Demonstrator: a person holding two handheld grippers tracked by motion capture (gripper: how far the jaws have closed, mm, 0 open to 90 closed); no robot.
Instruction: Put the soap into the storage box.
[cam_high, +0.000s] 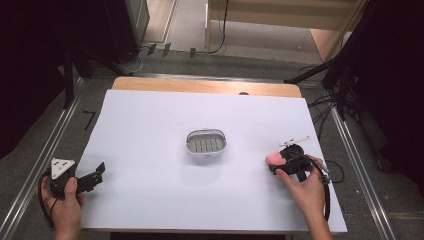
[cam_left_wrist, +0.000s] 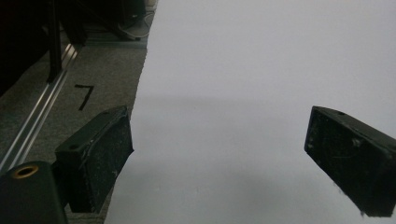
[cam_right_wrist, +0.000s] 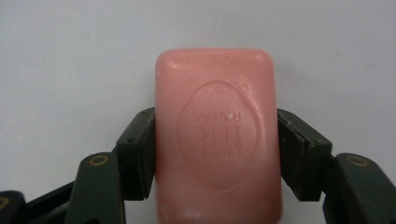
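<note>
Two grippers are in my hands at the counter (cam_high: 150, 125), which is covered by a white sheet with a strip of bare wood showing along its far edge. My right gripper (cam_high: 278, 162) sits at the right side of the sheet, and its jaws are clamped on a pink bar of soap (cam_high: 273, 158). In the right gripper view the soap (cam_right_wrist: 218, 135) stands between the two black pads, one pad pressing each long side, with the far end of the bar reaching out past the pad tips. An oval stamp with raised lettering marks its top face; the letters read upside down from here and I cannot make them all out. My right hand (cam_high: 307, 192) grips the handle from behind, with the cable looping around the wrist.

My left gripper (cam_high: 100, 170) rests near the front left corner of the sheet, held by my left hand (cam_high: 65, 205), its grey three-cornered plate facing up. In the left gripper view its jaws stand wide apart with nothing between them, just the white sheet and, off to the left, grey floor with a black mark like a 7 (cam_left_wrist: 84, 95).

A grey oval soap dish (cam_high: 206, 142) with a slotted floor sits near the middle of the sheet, well apart from both grippers.
</note>
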